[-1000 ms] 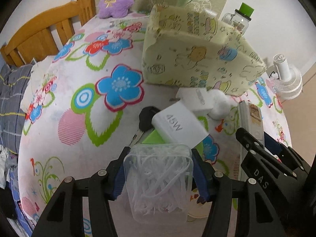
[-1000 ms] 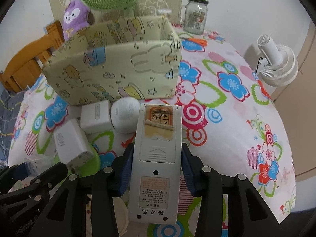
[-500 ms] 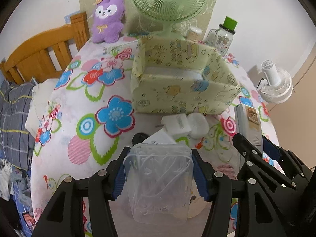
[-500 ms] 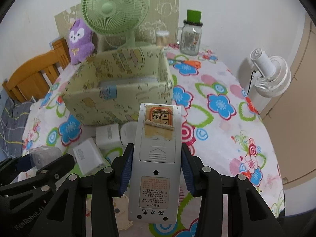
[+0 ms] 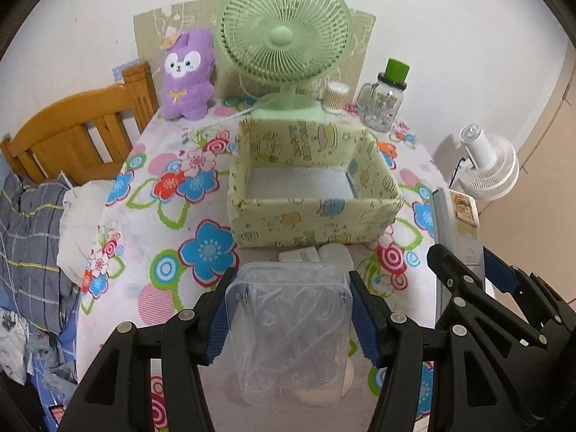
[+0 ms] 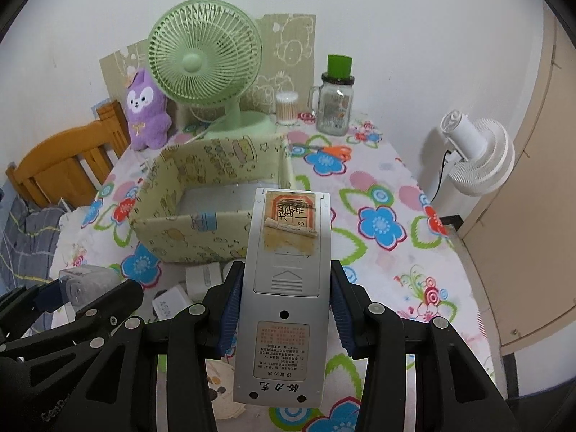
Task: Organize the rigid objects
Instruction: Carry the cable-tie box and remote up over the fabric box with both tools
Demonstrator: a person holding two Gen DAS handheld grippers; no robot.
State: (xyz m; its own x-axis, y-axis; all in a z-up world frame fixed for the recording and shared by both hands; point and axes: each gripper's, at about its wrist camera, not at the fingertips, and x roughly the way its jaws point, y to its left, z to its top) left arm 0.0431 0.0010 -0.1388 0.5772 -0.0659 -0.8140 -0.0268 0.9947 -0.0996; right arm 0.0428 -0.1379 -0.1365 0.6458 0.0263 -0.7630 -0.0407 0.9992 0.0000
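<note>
clear plastic box and remote stay clamped, both grippers apparently raised higher above the fabric bin.

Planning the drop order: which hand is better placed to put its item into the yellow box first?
Probably right: its grey remote control already reaches over the yellow cartoon-print box, whereas the left's clear plastic case hangs short of it.

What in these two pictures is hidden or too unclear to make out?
- Left wrist view: the white chargers lie mostly behind the clear plastic box held in the left gripper.
- Right wrist view: the remote control in the right gripper shows only its back; its buttons are unseen.
- Both views: the near floor of the fabric storage box is hidden by its front wall.
</note>
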